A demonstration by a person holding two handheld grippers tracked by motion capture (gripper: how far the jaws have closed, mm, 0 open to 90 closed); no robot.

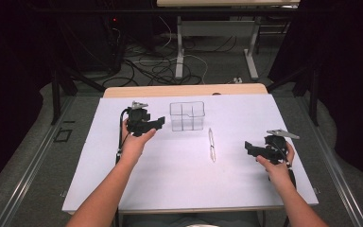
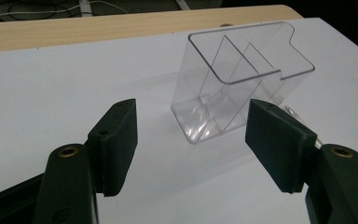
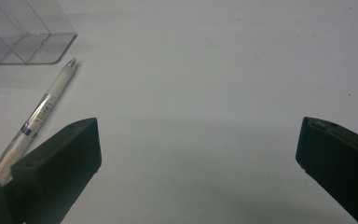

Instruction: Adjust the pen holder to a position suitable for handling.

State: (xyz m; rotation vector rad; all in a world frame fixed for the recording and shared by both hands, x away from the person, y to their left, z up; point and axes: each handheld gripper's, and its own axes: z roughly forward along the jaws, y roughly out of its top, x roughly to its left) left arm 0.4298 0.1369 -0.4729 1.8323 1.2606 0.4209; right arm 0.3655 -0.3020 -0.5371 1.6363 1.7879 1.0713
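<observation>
Both my grippers gape with nothing between the jaws: left gripper faces the clear organizer; right gripper hovers beside the pen.

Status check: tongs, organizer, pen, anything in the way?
Left tongs open, aimed at clear organizer, nothing gripped. Right tongs open, empty. Pen flat on table between them. Nothing in the way.

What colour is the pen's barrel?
White, with a clear section; the pen shows best in the right gripper view.
</observation>
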